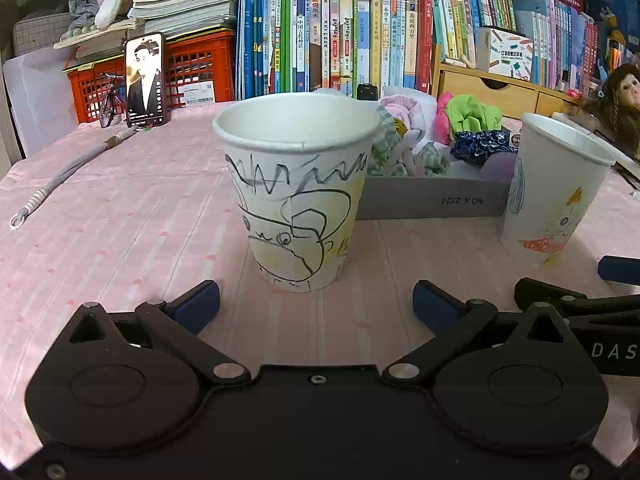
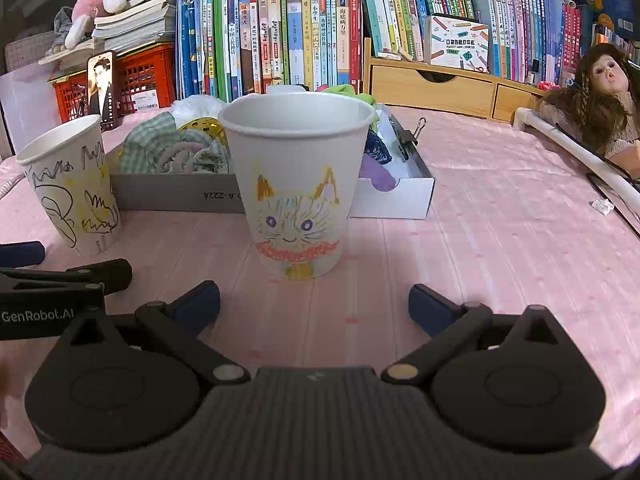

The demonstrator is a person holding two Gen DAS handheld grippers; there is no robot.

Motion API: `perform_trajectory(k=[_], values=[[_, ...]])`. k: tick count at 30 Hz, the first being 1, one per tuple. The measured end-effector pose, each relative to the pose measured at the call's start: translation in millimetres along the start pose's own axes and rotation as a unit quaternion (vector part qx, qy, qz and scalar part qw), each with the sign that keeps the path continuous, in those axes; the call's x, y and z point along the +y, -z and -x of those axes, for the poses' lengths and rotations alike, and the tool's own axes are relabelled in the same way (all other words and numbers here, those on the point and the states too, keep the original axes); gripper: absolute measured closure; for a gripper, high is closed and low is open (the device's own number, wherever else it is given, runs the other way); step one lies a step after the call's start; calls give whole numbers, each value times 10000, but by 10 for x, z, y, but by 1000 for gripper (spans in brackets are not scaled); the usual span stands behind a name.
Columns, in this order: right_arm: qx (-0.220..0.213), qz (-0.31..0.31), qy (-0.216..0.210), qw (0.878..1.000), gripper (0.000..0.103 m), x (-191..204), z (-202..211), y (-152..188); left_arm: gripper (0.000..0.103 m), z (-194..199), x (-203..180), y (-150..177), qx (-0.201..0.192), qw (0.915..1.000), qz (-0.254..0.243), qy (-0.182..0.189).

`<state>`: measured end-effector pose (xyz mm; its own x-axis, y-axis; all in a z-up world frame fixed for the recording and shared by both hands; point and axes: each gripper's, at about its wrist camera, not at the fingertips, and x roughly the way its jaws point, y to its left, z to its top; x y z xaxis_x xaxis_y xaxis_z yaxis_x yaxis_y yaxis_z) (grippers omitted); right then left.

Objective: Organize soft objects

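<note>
A shallow grey box [image 1: 432, 200] [image 2: 176, 196] at the table's middle holds a pile of soft scrunchies: green-checked [image 2: 160, 148], pink [image 1: 400, 108], lime green [image 1: 472, 114], dark blue [image 1: 480, 144] and purple [image 2: 380, 178]. A paper cup with black and yellow scribbles [image 1: 296, 192] [image 2: 74, 192] stands upright in front of my left gripper [image 1: 316, 306], which is open and empty. A paper cup with a cat drawing [image 2: 296, 184] [image 1: 552, 196] stands upright in front of my right gripper [image 2: 314, 304], also open and empty. Both cups stand just before the box.
A pink cloth [image 1: 120, 208] covers the table. A phone [image 1: 145, 80] leans on a red crate at the back left, with a grey cord [image 1: 68, 168] lying near it. Books line the back. A doll [image 2: 600, 92] and a binder clip [image 2: 408, 136] are on the right.
</note>
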<state>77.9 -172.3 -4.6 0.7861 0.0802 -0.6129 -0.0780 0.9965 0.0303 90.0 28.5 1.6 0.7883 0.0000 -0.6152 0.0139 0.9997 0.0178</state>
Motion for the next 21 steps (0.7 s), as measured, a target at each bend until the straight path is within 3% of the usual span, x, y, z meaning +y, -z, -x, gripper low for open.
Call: perform_trajectory(k=[21], values=[[2, 1, -2, 10000, 0, -3, -1, -1, 0, 2, 11, 2, 13, 10000, -16, 25]])
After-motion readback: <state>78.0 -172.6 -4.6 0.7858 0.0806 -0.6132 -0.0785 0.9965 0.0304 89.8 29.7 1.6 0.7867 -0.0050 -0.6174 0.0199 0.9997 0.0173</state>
